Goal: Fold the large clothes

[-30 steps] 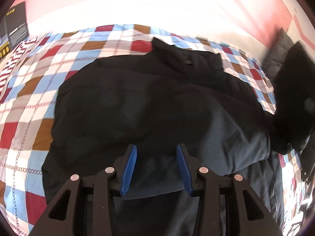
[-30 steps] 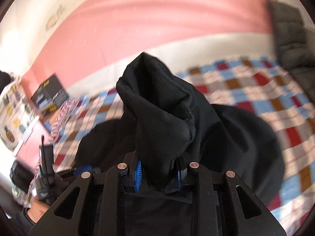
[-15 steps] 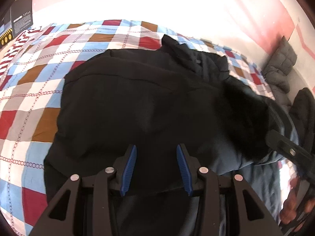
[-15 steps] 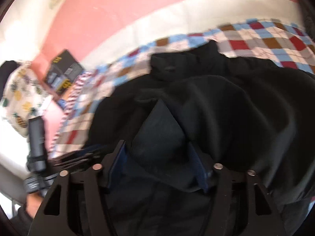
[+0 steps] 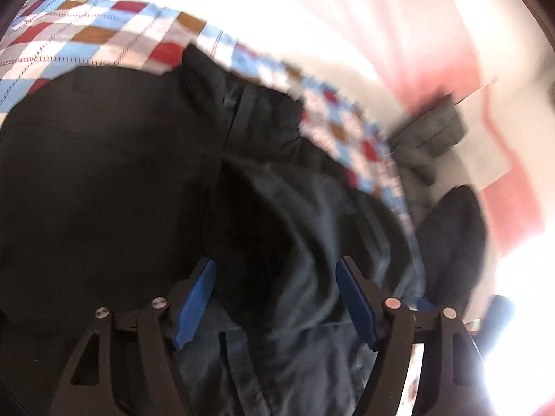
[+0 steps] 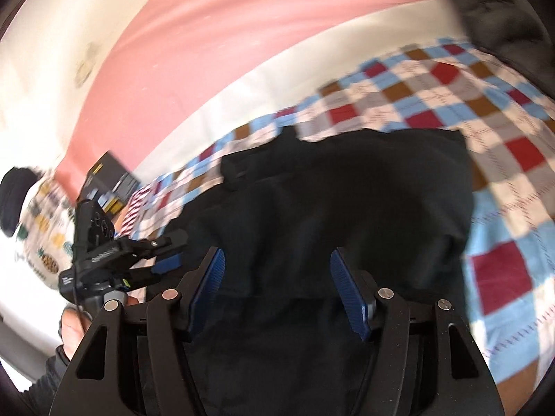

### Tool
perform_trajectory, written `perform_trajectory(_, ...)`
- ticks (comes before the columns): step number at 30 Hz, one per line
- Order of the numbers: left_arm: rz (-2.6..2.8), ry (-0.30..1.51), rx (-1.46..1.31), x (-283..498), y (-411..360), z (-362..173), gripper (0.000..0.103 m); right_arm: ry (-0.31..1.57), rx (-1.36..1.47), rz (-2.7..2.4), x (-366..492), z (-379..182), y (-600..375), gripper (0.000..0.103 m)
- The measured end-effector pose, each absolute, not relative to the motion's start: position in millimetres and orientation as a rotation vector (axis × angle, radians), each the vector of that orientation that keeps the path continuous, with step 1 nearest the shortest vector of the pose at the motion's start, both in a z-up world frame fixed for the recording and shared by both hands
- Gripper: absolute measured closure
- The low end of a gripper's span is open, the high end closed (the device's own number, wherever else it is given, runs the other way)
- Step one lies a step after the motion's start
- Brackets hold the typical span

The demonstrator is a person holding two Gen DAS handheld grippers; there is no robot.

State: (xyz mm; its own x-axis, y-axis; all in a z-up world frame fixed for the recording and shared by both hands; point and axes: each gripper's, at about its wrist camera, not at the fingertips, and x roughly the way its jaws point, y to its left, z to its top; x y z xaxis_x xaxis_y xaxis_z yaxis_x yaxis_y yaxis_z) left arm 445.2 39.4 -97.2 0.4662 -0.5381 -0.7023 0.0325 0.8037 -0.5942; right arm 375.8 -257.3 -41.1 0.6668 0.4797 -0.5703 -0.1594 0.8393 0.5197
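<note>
A large black jacket [image 5: 104,180] lies spread on a checked bedspread [image 5: 86,34], its collar toward the far edge. A folded-over sleeve with a dark blue-grey inner side [image 5: 312,242] lies across its right part. My left gripper [image 5: 275,294] is open, its blue pads on either side of that fold, close above it. In the right wrist view the jacket [image 6: 347,190] lies flat below my right gripper [image 6: 277,287], which is open and empty. The left gripper [image 6: 166,260] shows at that view's left, held by a hand.
A grey quilted garment [image 5: 426,138] and another dark garment [image 5: 454,235] lie past the bed's right side. A dark box [image 6: 104,180] and a patterned cushion [image 6: 38,228] sit at the bed's left. A pink and white wall [image 6: 208,52] runs behind the bed.
My right gripper carried the sleeve over the jacket, opened and let it go. My left gripper opened wider and swung right toward the folded sleeve.
</note>
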Motion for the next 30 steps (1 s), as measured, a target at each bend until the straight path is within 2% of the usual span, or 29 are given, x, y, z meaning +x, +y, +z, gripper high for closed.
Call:
perform_trajectory(2, -0.334, 1.082, -0.523, 452, 28, -110, 0.046, 0.762, 0.458, 0.344, 375, -44, -269, 0.039)
perform_trajectory(3, -0.323, 1.083, -0.493, 453, 24, -112, 0.069, 0.762, 0.453, 0.326, 374, -46, -274, 0.039)
perform_trajectory(4, -0.305, 1.078, -0.458, 453, 21, -111, 0.084, 0.763, 0.447, 0.311, 373, -47, -279, 0.039)
perform_trajectory(5, -0.305, 1.054, -0.438, 450, 21, -105, 0.088, 0.765, 0.441, 0.299, 372, -48, -282, 0.039)
perform_trajectory(6, -0.306, 1.015, -0.429, 447, 23, -96, 0.098, 0.765, 0.437, 0.287, 372, -49, -287, 0.039)
perform_trajectory(9, -0.278, 0.884, -0.372, 435, 41, -63, 0.099, 0.749, 0.421, 0.239, 371, -50, -302, 0.039)
perform_trajectory(13, -0.187, 0.873, -0.361, 436, 78, -61, 0.099, 0.748, 0.417, 0.204, 379, -56, -313, 0.041)
perform_trajectory(14, -0.174, 0.889, -0.371, 439, 86, -67, 0.099, 0.753, 0.409, 0.196, 383, -58, -312, 0.054)
perform_trajectory(17, -0.15, 0.929, -0.39, 443, 103, -85, 0.099, 0.773, 0.356, 0.17, 399, -62, -300, 0.081)
perform_trajectory(19, -0.143, 0.928, -0.374, 441, 103, -89, 0.099, 0.768, 0.303, 0.183, 409, -61, -286, 0.088)
perform_trajectory(25, -0.102, 0.888, -0.371, 432, 130, -92, 0.099, 0.884, 0.192, 0.234, 442, -93, -249, 0.088)
perform_trajectory(30, -0.076, 0.938, -0.295, 438, 134, -113, 0.098, 0.937, 0.129, 0.265, 447, -120, -230, 0.088)
